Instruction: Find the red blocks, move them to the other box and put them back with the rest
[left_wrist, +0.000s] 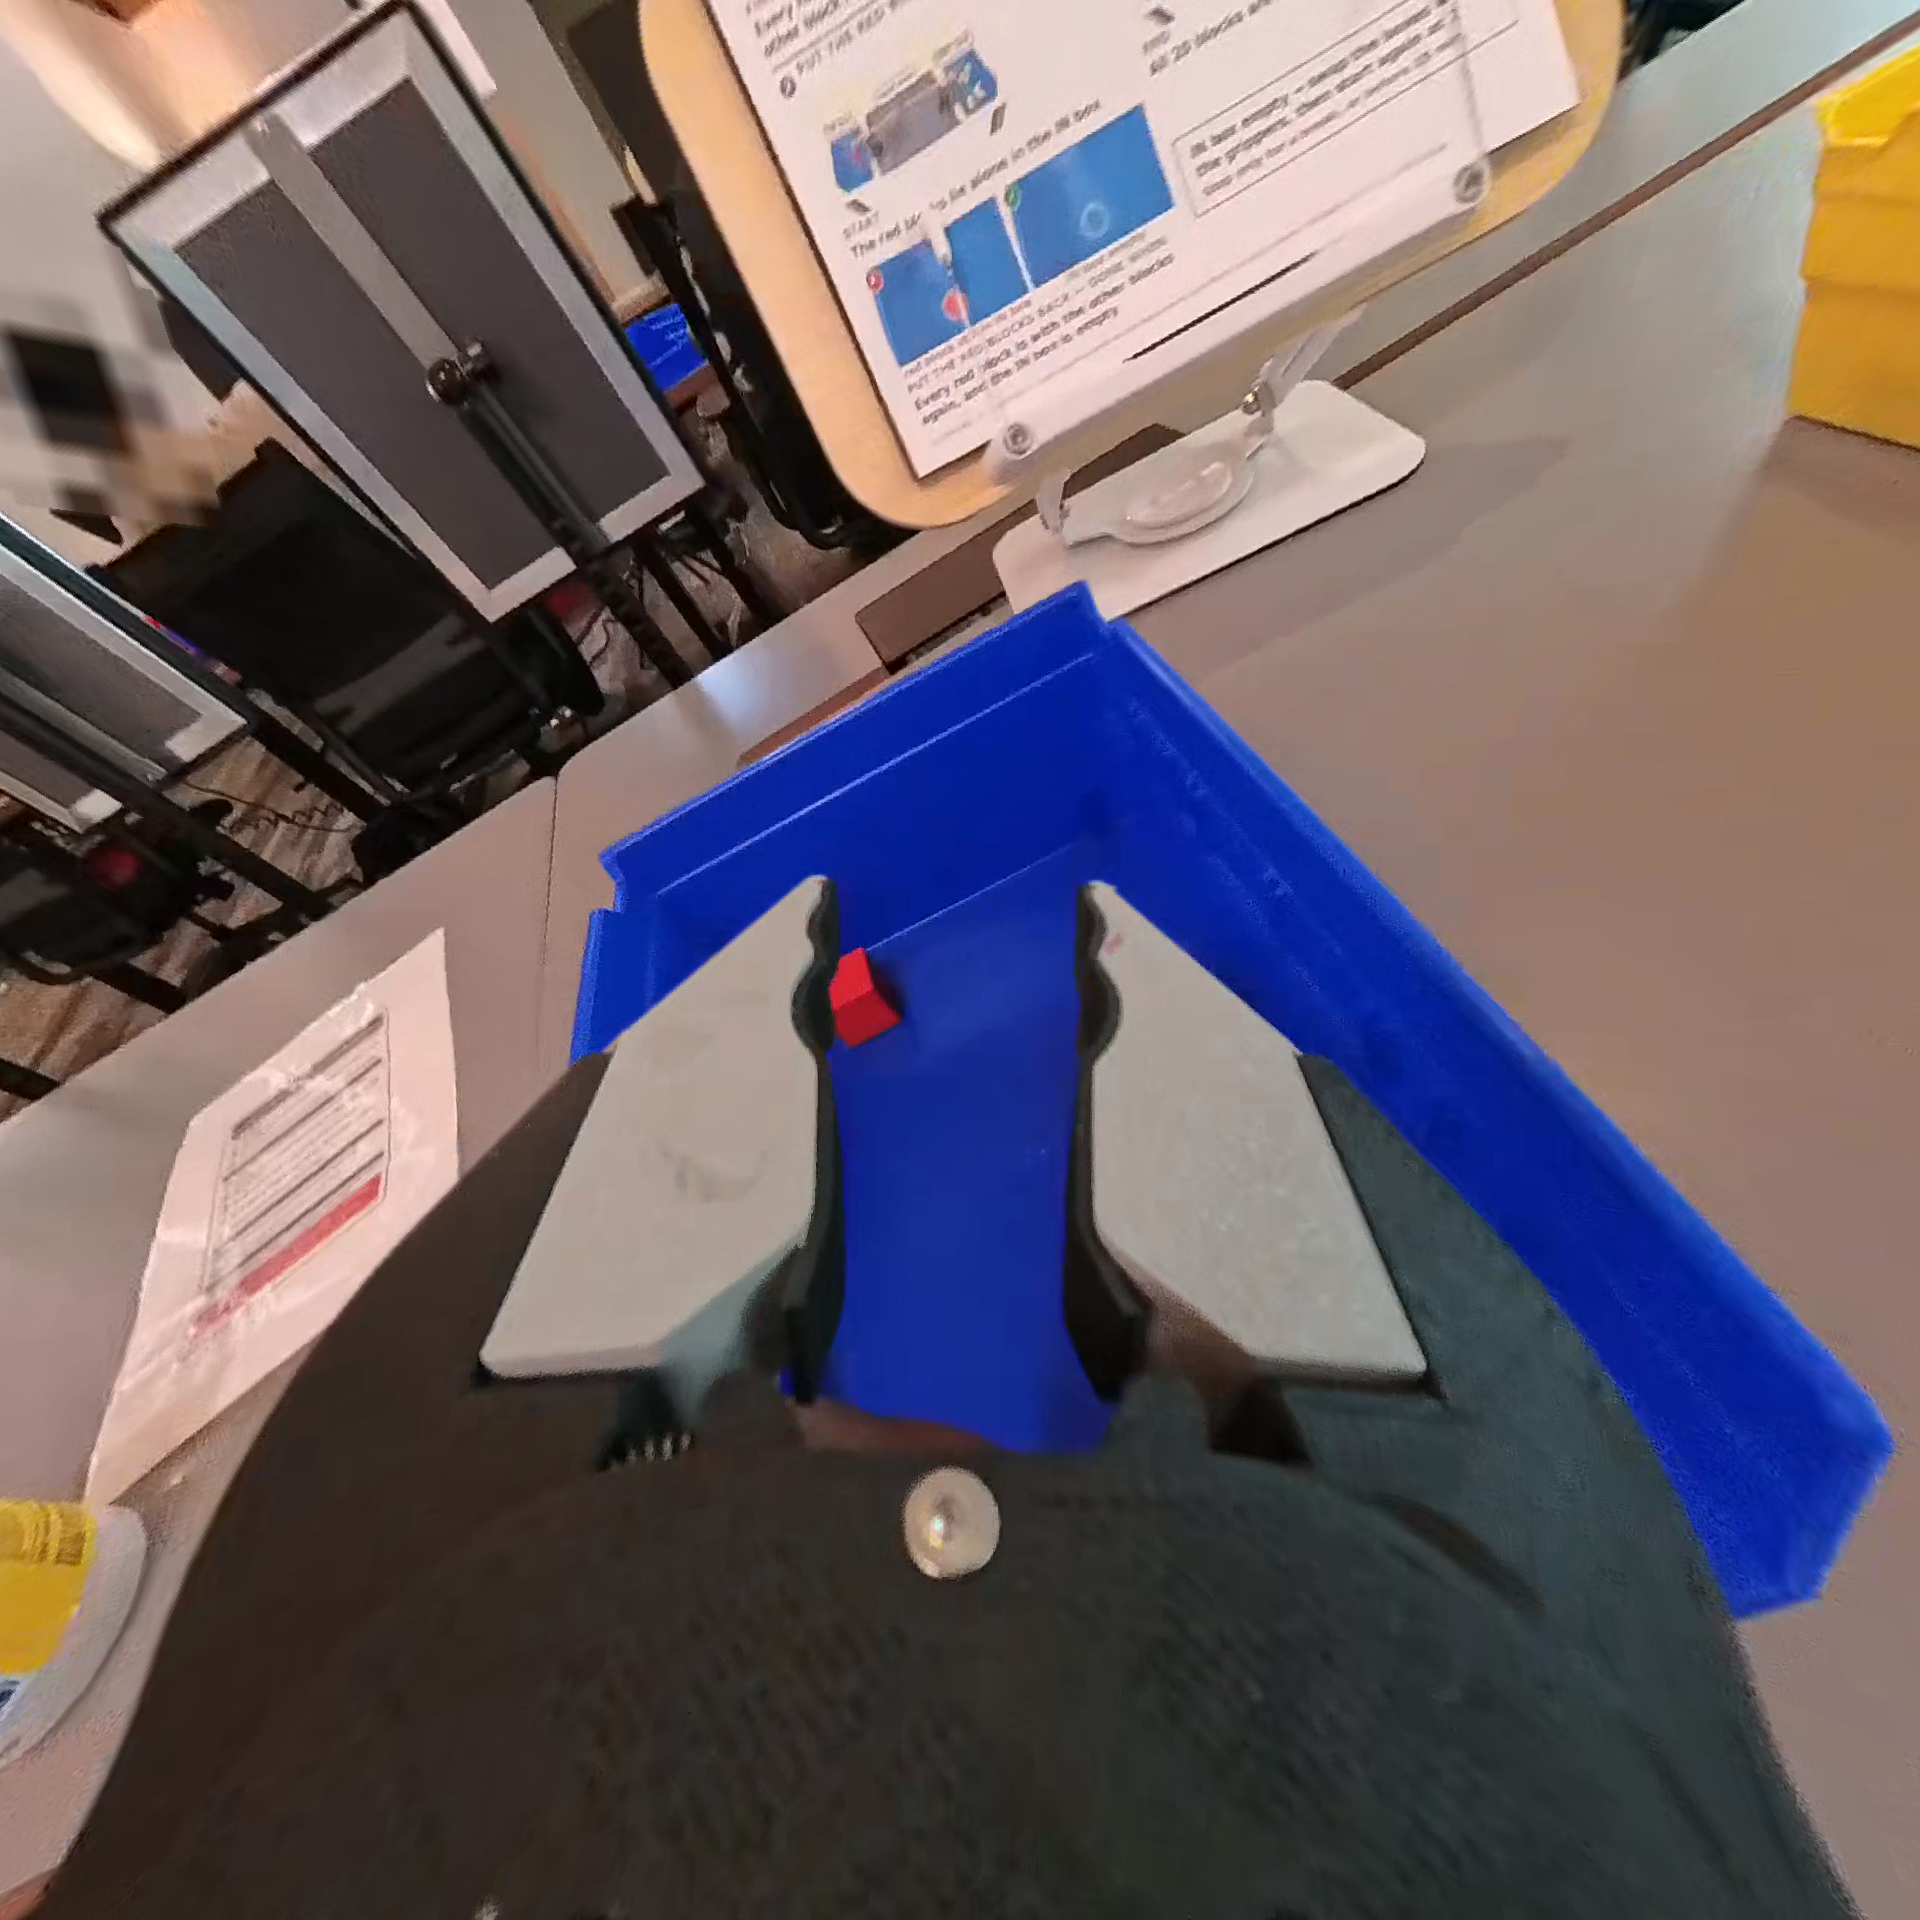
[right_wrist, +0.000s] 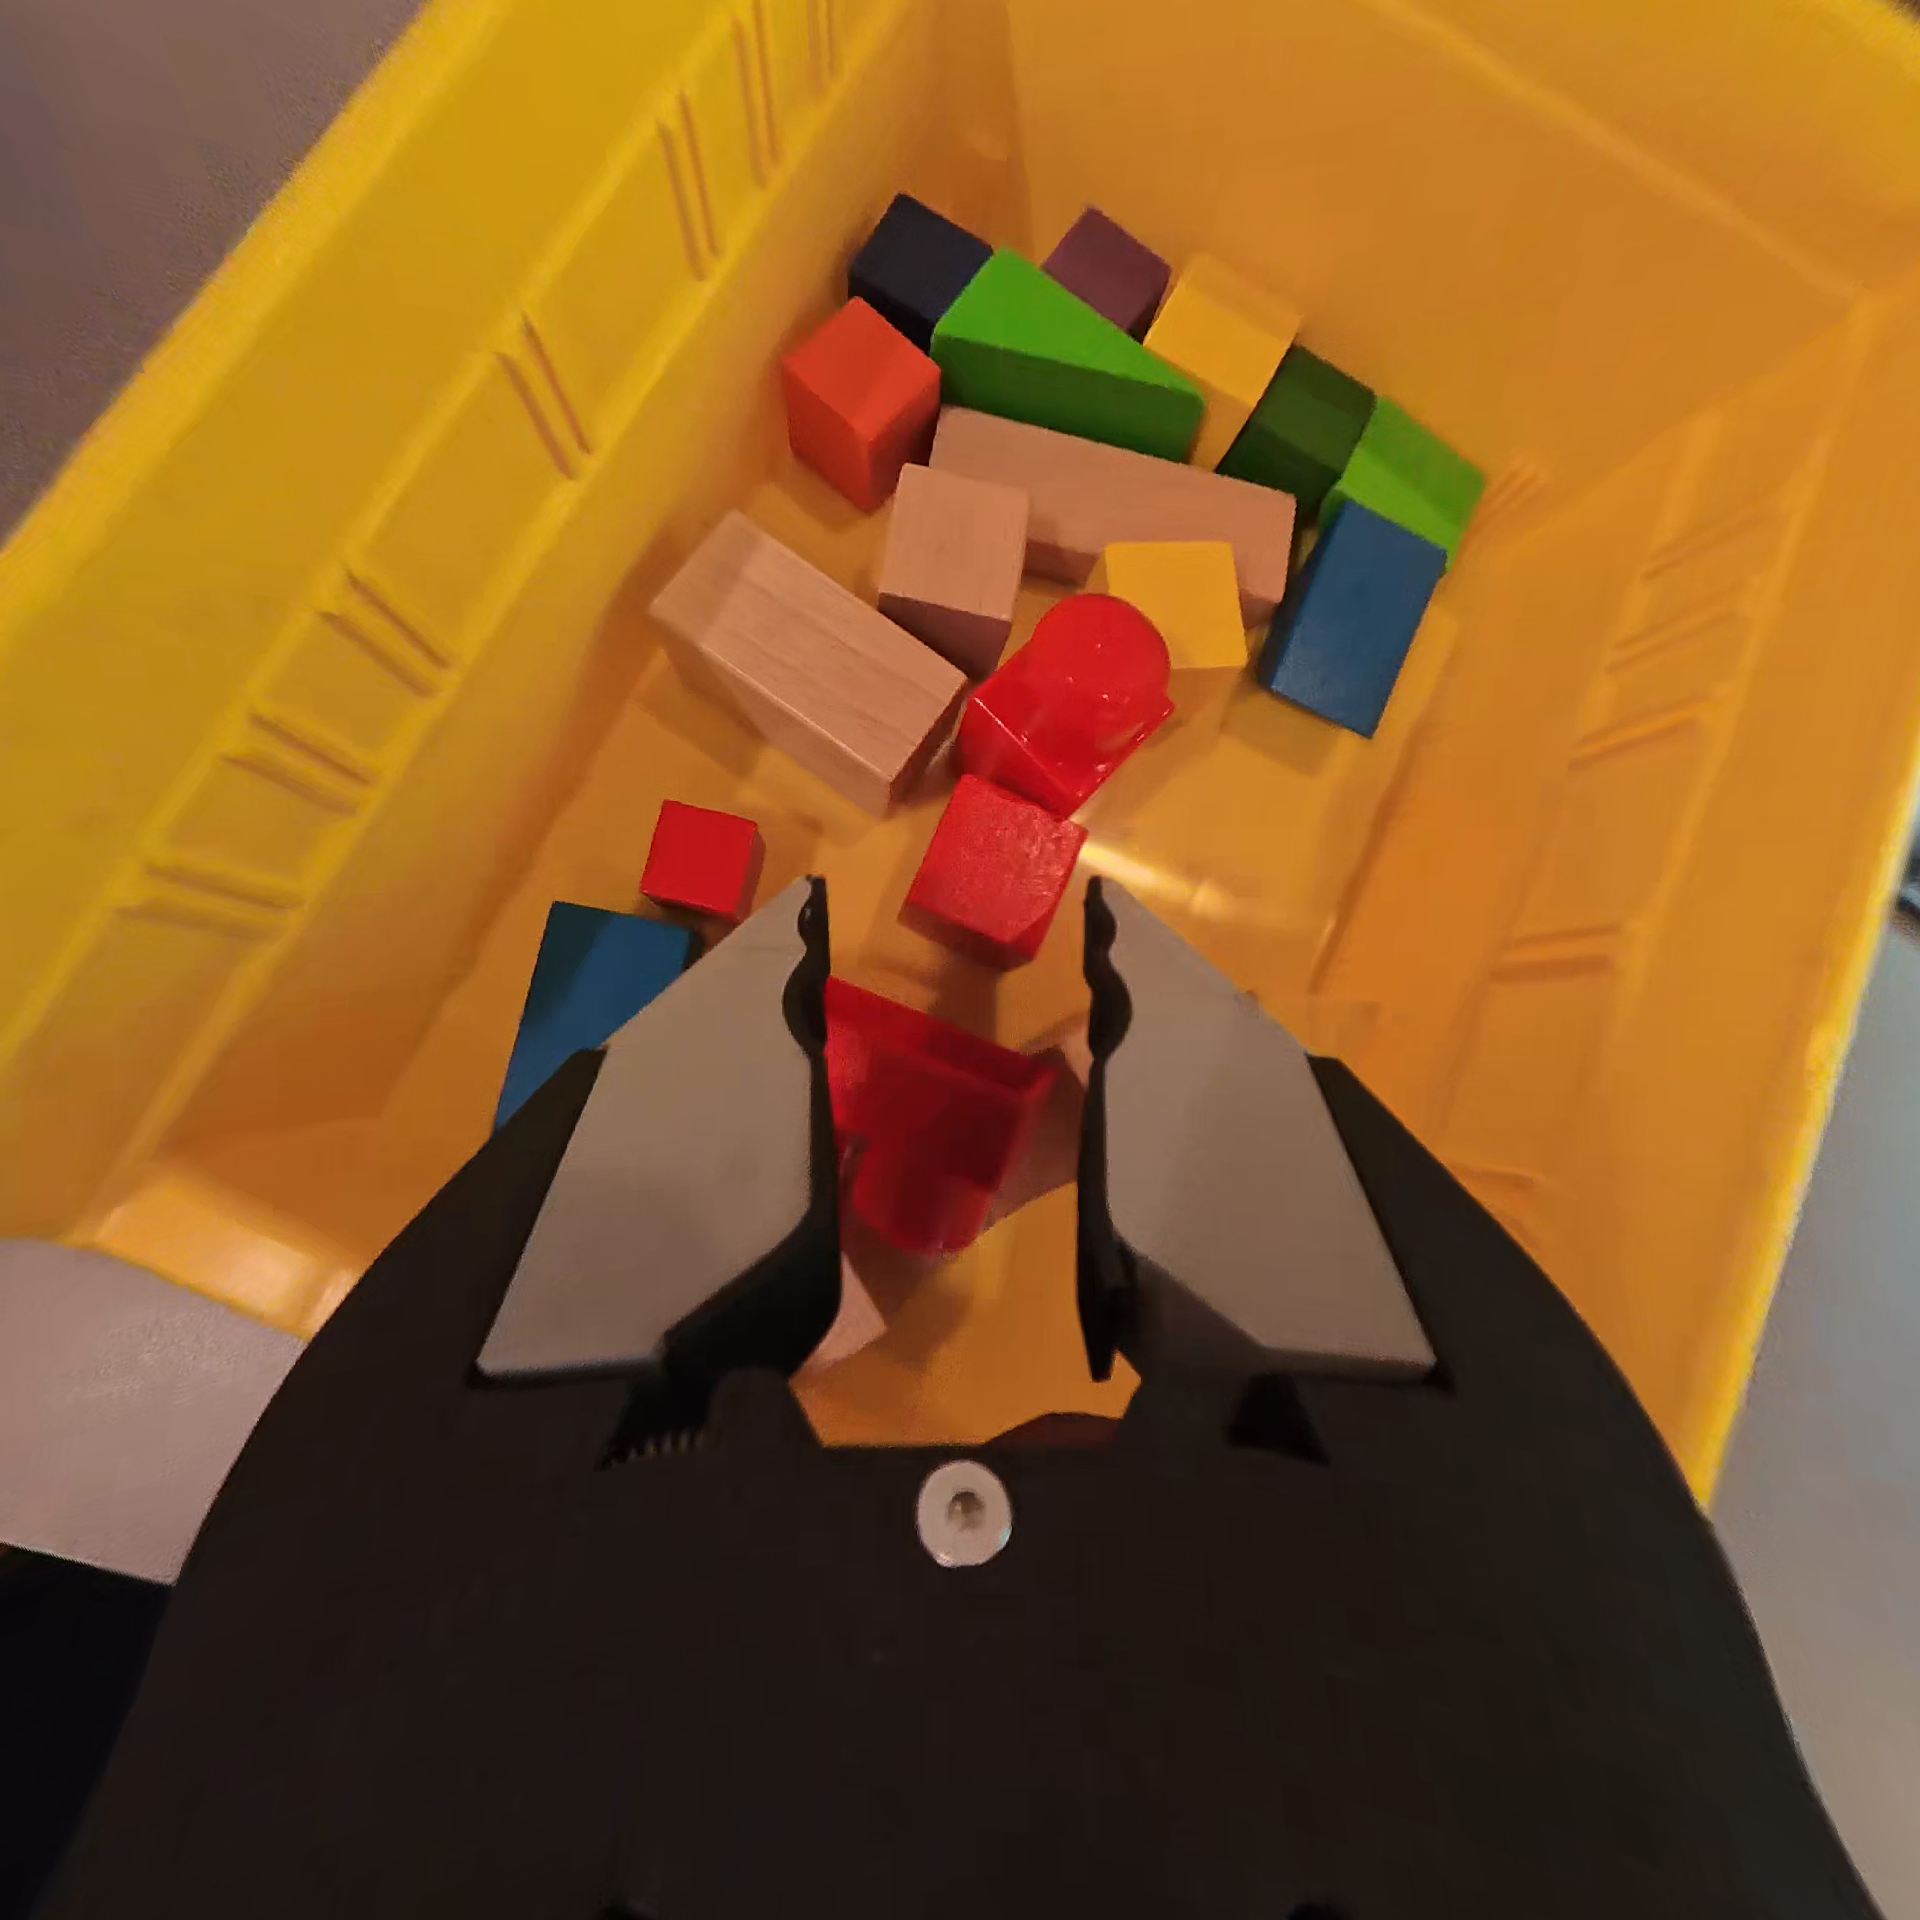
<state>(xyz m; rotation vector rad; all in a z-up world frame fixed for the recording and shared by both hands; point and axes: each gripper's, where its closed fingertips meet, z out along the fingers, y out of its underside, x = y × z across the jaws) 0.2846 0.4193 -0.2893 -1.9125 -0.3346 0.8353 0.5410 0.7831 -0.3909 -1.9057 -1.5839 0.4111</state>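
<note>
In the left wrist view my left gripper (left_wrist: 956, 899) hangs open over the blue box (left_wrist: 1351, 935). One small red cube (left_wrist: 860, 997) shows inside the box just beside the left fingertip; the pads do not press on it. In the right wrist view my right gripper (right_wrist: 951, 894) is open over the yellow box (right_wrist: 416, 520). A clear red plastic block (right_wrist: 925, 1122) lies below between the fingers, with a gap to the right pad. A red wooden cube (right_wrist: 995, 873), a smaller red cube (right_wrist: 701, 860) and a clear red domed block (right_wrist: 1070, 696) lie just ahead.
Plain wooden (right_wrist: 810, 675), green (right_wrist: 1049, 358), blue (right_wrist: 1345, 613), yellow (right_wrist: 1179, 603) and orange (right_wrist: 857, 400) blocks fill the yellow box's far end. A stand with an instruction sheet (left_wrist: 1091, 208) is behind the blue box, a sleeved paper (left_wrist: 291, 1164) to its left, the yellow box (left_wrist: 1860, 260) far right.
</note>
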